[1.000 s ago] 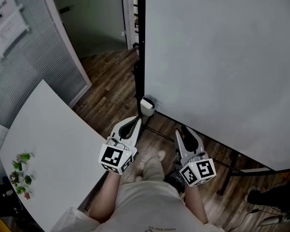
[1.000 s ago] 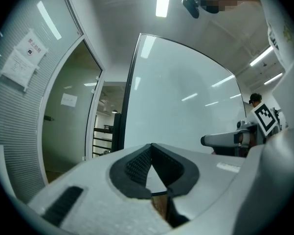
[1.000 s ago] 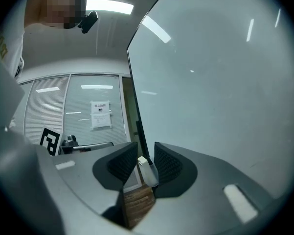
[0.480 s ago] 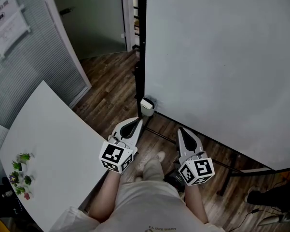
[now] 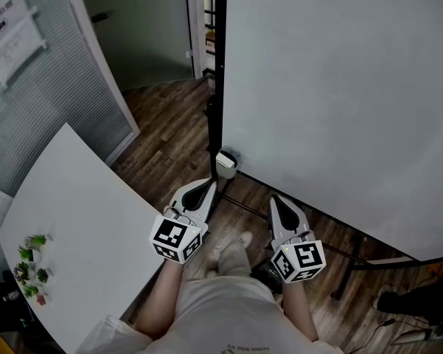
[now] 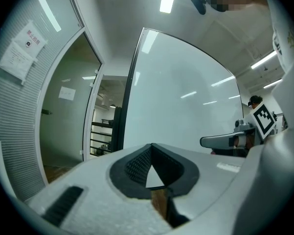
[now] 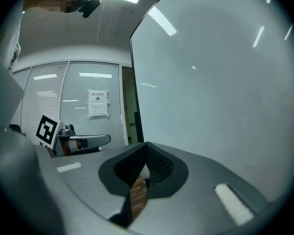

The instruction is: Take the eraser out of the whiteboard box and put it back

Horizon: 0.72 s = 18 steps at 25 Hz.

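A small white whiteboard box (image 5: pixel 225 162) hangs at the lower left corner of the big whiteboard (image 5: pixel 339 102), beside its black frame post. I cannot make out an eraser in it. My left gripper (image 5: pixel 206 188) points at the box from just below it, shut and holding nothing. My right gripper (image 5: pixel 277 200) is further right under the board's lower edge, also shut and holding nothing. In the left gripper view the shut jaws (image 6: pixel 151 147) face the whiteboard (image 6: pixel 186 102). In the right gripper view the shut jaws (image 7: pixel 146 146) face the board (image 7: pixel 225 82), with the left gripper (image 7: pixel 85 141) at the left.
A white table (image 5: pixel 74 212) with small potted plants (image 5: pixel 31 265) stands close on the left. A blind-covered partition (image 5: pixel 51 87) and a doorway lie beyond it. The board's stand bars (image 5: pixel 354 257) run over the wooden floor (image 5: pixel 169 131). Someone's shoe (image 5: pixel 387 297) shows at lower right.
The right gripper's jaws have gone from partly open to shut with nothing between them. Both hands have hardly moved.
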Each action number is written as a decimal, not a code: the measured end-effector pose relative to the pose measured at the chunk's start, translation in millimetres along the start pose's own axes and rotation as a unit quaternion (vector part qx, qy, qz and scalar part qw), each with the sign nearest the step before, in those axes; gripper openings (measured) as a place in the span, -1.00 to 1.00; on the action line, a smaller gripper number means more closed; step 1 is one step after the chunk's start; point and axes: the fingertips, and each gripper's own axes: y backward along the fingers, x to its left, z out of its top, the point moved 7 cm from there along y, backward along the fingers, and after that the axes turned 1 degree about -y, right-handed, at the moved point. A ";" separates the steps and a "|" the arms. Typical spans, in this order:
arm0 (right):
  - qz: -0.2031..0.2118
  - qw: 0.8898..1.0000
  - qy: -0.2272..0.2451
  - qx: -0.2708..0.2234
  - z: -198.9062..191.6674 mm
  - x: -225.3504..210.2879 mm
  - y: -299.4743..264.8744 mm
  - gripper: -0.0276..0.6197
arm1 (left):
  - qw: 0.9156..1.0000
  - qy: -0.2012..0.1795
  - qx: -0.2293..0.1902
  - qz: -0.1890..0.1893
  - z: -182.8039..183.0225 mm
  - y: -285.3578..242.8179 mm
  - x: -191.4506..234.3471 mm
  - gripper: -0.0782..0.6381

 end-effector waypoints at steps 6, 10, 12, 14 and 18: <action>-0.004 1.000 0.002 0.004 -0.8 0.1 -0.7 -0.88 | 1.000 0.005 0.000 -0.002 -1.6 0.4 1.9 -0.77; -0.006 1.000 0.005 0.006 -2.6 1.4 0.2 -0.88 | 1.000 0.005 -0.001 -0.006 -2.3 1.8 1.8 -0.77; -0.007 1.000 0.006 0.007 -2.7 2.3 0.3 -0.88 | 1.000 0.005 -0.002 -0.006 -1.7 2.7 2.5 -0.77; -0.009 1.000 0.007 0.009 -2.4 3.2 0.7 -0.88 | 1.000 0.005 -0.002 -0.005 -0.8 4.0 3.2 -0.77; -0.011 1.000 0.006 0.009 -1.7 5.6 1.7 -0.88 | 1.000 0.006 -0.003 -0.005 0.4 6.8 5.1 -0.77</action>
